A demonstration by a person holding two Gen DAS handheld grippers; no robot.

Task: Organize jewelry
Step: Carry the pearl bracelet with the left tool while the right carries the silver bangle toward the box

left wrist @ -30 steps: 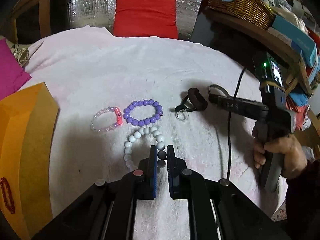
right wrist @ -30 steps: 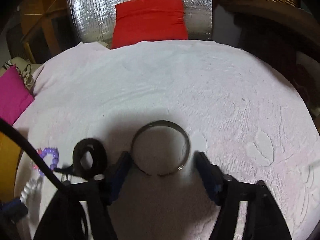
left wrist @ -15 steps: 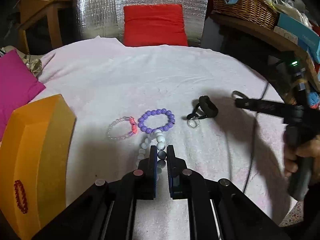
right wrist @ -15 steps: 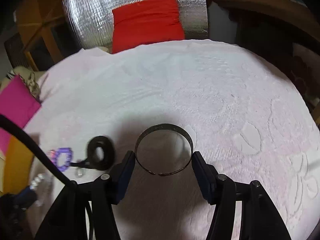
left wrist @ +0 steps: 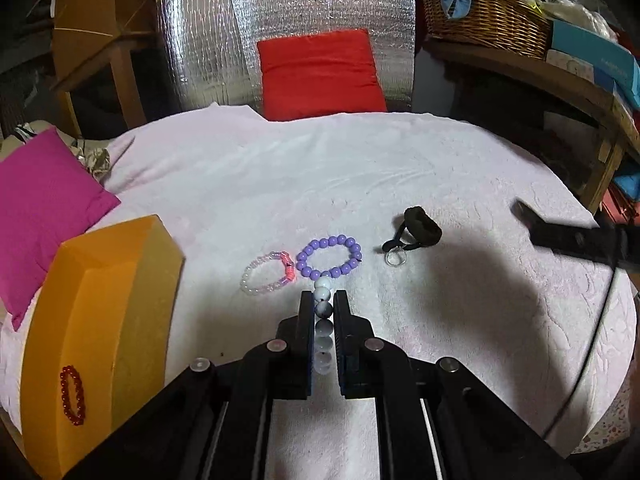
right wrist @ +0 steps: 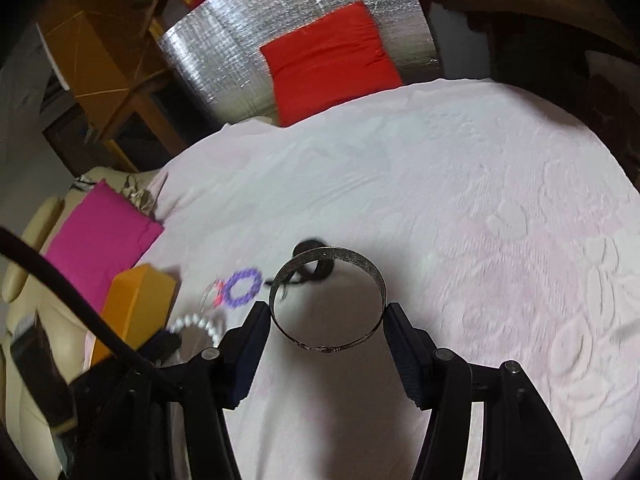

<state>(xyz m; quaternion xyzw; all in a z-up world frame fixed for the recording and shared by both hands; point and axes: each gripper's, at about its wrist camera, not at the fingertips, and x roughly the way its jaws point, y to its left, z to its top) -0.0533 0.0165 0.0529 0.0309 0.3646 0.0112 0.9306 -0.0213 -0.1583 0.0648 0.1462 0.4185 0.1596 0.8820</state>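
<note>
My left gripper is shut on a white bead bracelet and holds it hanging above the pink cloth. My right gripper is shut on a metal bangle and holds it lifted off the cloth. A purple bead bracelet, a clear pink bracelet and a black band with a key ring lie on the cloth ahead. An orange box with a red bead bracelet on it stands at the left.
A magenta cushion lies at the left edge of the cloth. A red cushion leans on a silver foil panel behind. A wicker basket and boxes sit on a wooden shelf at the right.
My left gripper has lifted the white bead bracelet off the cloth. My right gripper closed on the bangle, lifted it and swung left.
</note>
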